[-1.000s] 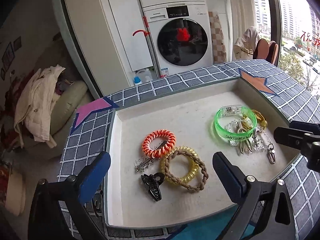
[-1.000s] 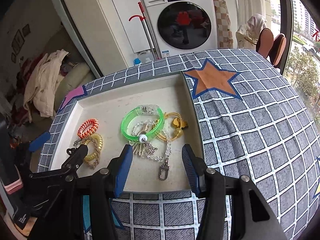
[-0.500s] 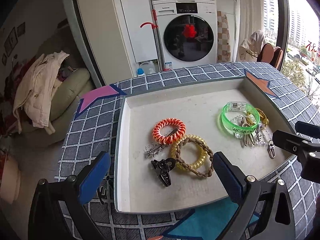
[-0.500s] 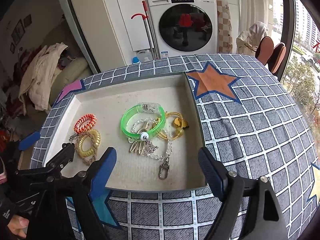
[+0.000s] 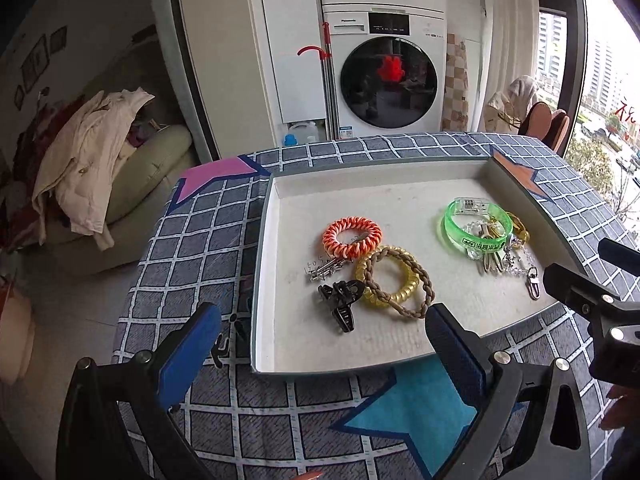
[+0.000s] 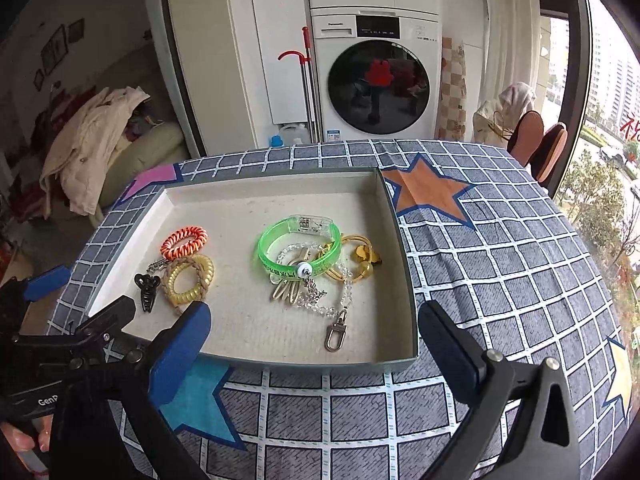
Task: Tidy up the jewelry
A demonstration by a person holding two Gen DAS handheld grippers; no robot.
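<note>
A shallow tray (image 6: 404, 264) sits on the desk (image 6: 500, 280), which is covered by a grey checked cloth with coloured stars, and all the jewelry lies inside the tray. Near the tray's right wall lies a green bracelet (image 6: 298, 250), resting over a bead chain (image 6: 332, 304) with a metal clasp, some pale hairpins and a yellow cord (image 6: 358, 258). Toward the tray's left wall are an orange coil hair tie (image 5: 351, 237), a yellow coil tie (image 5: 386, 282) with a brown braided band (image 5: 404, 284) lying across it, a black claw clip (image 5: 340, 300) and a small silver clip (image 5: 324, 270) just beside them.

The right gripper (image 6: 314, 354) hangs over the tray's near edge; its fingers have just been spreading and stand wide apart with nothing between them. The left gripper (image 5: 320, 350) hangs at the tray's near left corner, its fingers also wide apart and empty. Both are clear of the jewelry.
</note>
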